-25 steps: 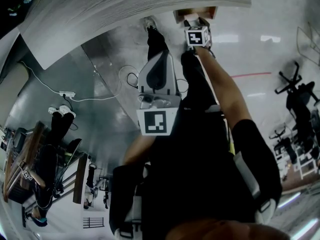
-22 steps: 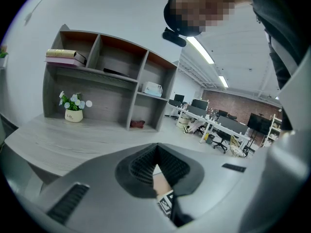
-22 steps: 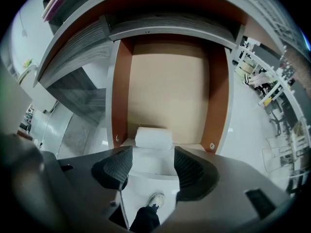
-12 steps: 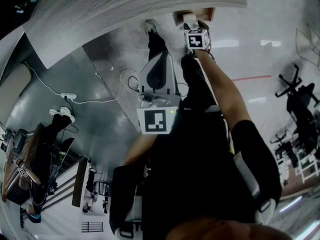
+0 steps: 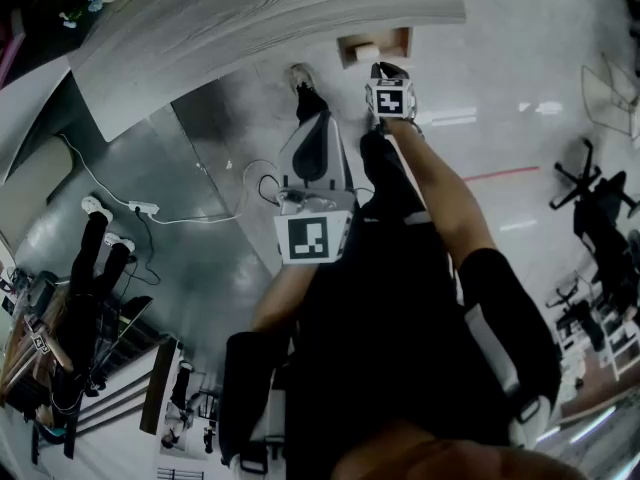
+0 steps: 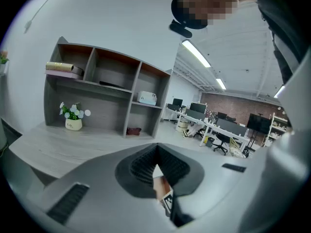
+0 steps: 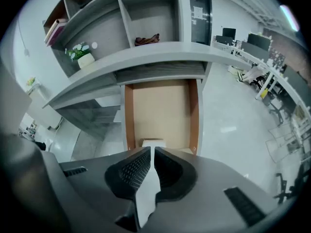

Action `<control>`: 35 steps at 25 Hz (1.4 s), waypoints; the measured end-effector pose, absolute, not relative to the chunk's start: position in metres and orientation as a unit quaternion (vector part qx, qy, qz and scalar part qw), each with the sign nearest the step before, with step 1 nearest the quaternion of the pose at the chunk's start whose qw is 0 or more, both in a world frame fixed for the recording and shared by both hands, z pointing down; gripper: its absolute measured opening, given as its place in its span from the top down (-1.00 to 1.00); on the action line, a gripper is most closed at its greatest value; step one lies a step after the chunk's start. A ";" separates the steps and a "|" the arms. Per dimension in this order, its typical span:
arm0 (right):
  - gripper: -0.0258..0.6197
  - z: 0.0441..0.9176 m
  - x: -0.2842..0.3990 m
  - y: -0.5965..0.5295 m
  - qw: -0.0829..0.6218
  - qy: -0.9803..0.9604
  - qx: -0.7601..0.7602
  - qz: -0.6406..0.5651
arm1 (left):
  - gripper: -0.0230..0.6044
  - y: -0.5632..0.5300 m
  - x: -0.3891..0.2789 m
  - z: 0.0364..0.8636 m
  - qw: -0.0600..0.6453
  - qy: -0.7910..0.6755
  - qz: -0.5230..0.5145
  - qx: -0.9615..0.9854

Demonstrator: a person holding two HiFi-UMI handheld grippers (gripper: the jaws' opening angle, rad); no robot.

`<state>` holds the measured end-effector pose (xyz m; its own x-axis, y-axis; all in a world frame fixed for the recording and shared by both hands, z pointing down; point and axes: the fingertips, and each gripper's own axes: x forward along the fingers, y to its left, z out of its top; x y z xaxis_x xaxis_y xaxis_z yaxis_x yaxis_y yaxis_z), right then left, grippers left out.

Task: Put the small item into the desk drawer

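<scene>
The desk drawer point(image 7: 160, 111) stands pulled out, brown-sided with a pale bottom; in the head view it shows under the desk edge as the drawer point(image 5: 374, 44). A small white item point(image 7: 153, 143) lies inside near the front wall, also seen as the white item point(image 5: 366, 51) from above. My right gripper point(image 7: 151, 153) hovers just in front of and above the drawer; its jaws are closing, almost together, with nothing between them. From above, the right gripper point(image 5: 386, 71) sits just short of the drawer. My left gripper point(image 6: 156, 160) is shut and empty, held back near the body, left gripper point(image 5: 318, 123).
A grey wood-grain desk top point(image 5: 270, 18) spans the far side, with a shelf unit point(image 6: 112, 96) and a flower pot point(image 7: 85, 57) on it. A cable and power strip point(image 5: 140, 208) lie on the floor at left. Office chairs point(image 5: 600, 203) stand at right.
My right gripper has drawn back from the drawer, and the white item that it held over the drawer now lies inside. The left gripper has hardly moved.
</scene>
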<state>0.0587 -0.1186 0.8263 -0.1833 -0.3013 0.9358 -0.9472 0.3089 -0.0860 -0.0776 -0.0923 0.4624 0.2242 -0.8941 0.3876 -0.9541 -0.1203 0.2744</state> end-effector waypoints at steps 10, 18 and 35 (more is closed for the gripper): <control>0.92 0.737 0.069 -0.109 0.382 -0.714 0.460 0.365 | 0.94 -0.066 -0.054 0.427 0.220 -0.631 0.048 0.743; 0.92 0.633 0.097 -0.093 0.314 -0.775 0.447 0.318 | 0.94 -0.028 -0.009 0.406 0.190 -0.631 0.068 0.749; 0.92 0.501 0.116 -0.039 0.219 -0.839 0.422 0.264 | 0.94 0.018 0.004 0.359 0.157 -0.652 0.053 0.740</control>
<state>0.1163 -0.0387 0.5007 -0.5481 -0.5928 0.5900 -0.8240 0.5038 -0.2593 0.0041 0.0178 0.3586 0.1431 -0.9484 0.2829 -0.9816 -0.0995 0.1630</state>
